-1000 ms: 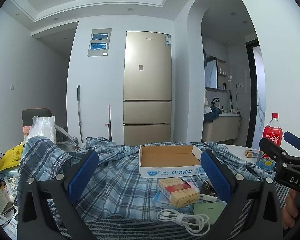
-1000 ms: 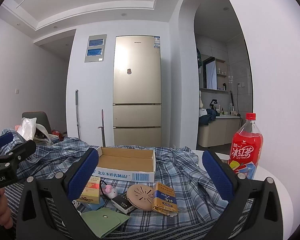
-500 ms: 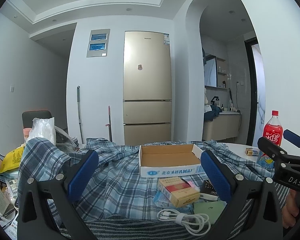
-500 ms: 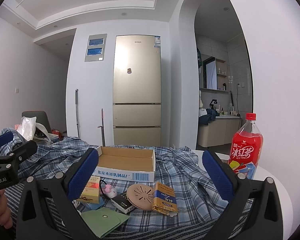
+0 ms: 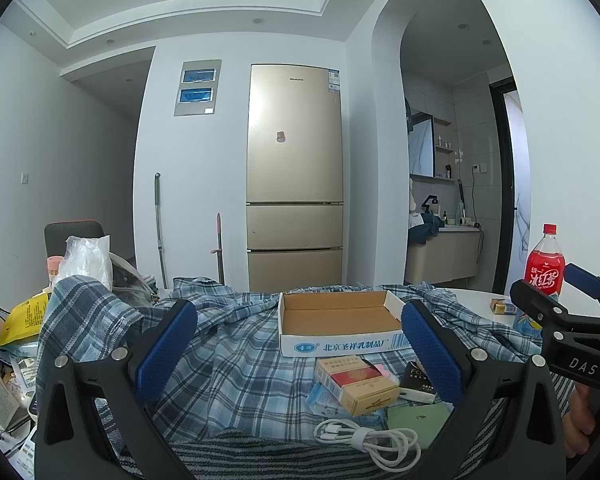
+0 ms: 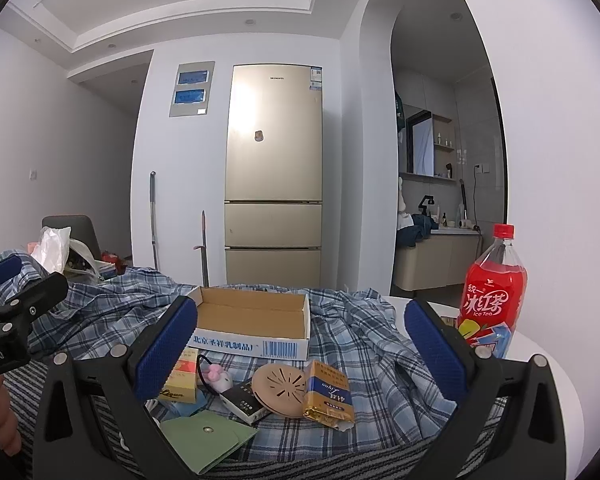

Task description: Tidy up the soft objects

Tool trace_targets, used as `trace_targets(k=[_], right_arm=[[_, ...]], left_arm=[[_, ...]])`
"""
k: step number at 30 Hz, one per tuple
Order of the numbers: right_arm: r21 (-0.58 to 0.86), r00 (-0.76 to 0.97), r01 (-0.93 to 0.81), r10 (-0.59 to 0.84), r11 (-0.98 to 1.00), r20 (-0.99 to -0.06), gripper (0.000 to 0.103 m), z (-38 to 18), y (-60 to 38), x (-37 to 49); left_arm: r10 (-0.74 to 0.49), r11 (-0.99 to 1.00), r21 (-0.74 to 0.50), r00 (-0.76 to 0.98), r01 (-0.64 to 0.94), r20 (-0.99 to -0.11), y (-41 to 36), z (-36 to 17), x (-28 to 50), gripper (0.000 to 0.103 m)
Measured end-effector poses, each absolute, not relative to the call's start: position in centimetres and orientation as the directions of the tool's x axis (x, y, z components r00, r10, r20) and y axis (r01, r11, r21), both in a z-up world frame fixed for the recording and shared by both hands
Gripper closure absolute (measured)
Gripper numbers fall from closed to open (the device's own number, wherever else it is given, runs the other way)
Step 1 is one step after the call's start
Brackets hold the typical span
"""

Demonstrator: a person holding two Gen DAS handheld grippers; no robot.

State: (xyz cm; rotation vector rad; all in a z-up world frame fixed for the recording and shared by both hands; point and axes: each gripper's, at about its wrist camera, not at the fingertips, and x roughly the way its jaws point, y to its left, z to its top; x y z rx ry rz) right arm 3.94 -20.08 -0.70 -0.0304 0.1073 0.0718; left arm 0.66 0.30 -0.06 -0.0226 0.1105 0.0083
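Plaid shirt [image 5: 236,364], blue and white, lay rumpled and spread over the table beneath and ahead of both grippers. Left gripper [image 5: 298,350] and right gripper [image 6: 300,346] each hovered with fingers spread wide, holding nothing. Straight ahead of them an empty cardboard box [image 6: 252,322] sat on the shirt, cigarette packs [image 5: 358,384] just nearer.

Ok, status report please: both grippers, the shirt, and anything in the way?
Left gripper open, empty. Right gripper open, empty. Plaid shirt spread flat, untouched. On it: cardboard box, cigarette packs, white cable.
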Motion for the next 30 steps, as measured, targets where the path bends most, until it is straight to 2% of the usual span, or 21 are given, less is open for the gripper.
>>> trace_targets(k=[30], right_arm=[[-0.009,0.989,-0.072,0.070,0.997,-0.130,0.000,-0.75,-20.17,3.99]], left_arm=[[0.011,1.000,-0.015,0.993,-0.013,-0.115,0.41,0.02,0.69,0.000]])
